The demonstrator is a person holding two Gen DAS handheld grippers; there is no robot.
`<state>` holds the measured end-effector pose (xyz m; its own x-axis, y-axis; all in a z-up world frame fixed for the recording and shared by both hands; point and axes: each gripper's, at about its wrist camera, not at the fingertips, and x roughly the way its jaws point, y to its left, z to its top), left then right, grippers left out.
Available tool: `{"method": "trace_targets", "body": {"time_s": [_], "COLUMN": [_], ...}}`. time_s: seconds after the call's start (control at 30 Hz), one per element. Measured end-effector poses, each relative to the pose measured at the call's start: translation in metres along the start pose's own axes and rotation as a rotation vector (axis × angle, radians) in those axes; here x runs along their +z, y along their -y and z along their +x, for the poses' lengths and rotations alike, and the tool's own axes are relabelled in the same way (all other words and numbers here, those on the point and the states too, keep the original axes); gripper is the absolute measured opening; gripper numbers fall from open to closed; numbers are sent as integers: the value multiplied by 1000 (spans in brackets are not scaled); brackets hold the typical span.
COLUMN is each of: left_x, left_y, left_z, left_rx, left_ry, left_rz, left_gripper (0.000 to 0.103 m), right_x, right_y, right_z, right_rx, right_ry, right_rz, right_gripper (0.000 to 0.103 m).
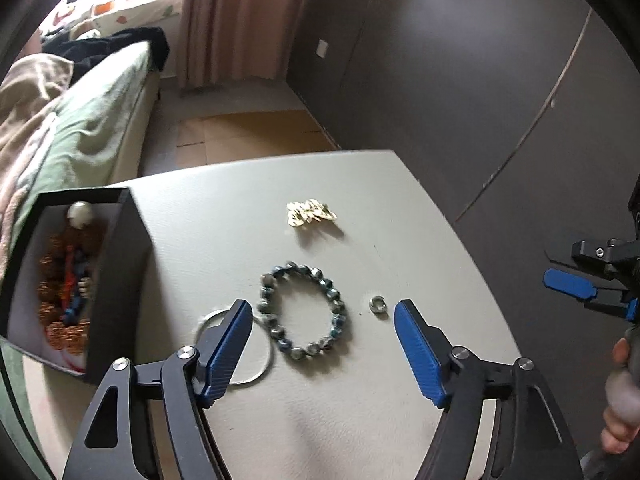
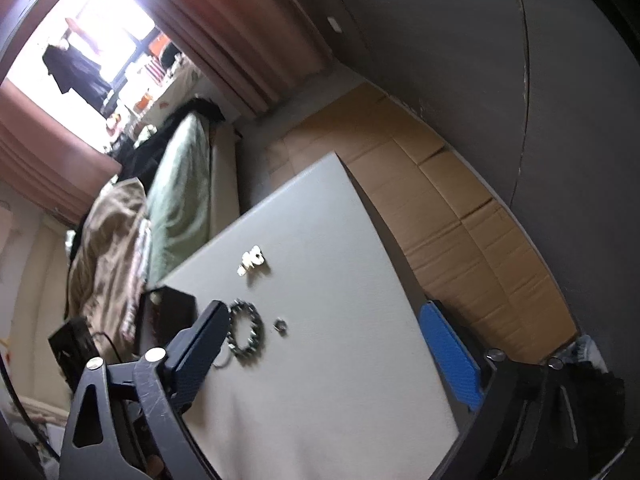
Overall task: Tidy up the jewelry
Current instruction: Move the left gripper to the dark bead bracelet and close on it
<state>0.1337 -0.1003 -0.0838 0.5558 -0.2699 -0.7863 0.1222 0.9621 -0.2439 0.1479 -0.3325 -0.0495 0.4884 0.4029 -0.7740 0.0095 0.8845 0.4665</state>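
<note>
bracelet (image 1: pixel 304 312) between wide-open left gripper (image 1: pixel 323 322) jaws

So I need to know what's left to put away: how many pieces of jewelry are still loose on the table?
4: a beaded bracelet in the middle, a thin bangle overlapping its left side, a small ring to its right, and a gold piece farther back.

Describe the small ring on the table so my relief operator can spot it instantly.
On the pale table, find the blue beaded bracelet between the left tool's open fingers. Just right of it lies the small silver ring: the tiniest piece, plain metal, no beads.
</note>
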Motion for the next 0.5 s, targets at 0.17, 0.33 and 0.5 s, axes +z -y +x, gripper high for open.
{"method": "trace_targets", "body": {"time_s": [0.17,0.33,0.5], "left_x": [-4,-9,-14], "left_y": [14,23,32], "left_z": [19,35,37], "left_rx": [2,32,104], "left_ry": [-43,-76,-55], "left_rz": [47,83,145], "left_gripper": [64,54,46], "right_x": [3,7,10], "right_y": [8,16,17], "right_z": [2,-3,-4], "right_rx": [-20,-16,-19], "right_ry": [-4,6,8], "right_rz": [3,17,17], "right_gripper": [85,85,85]}}
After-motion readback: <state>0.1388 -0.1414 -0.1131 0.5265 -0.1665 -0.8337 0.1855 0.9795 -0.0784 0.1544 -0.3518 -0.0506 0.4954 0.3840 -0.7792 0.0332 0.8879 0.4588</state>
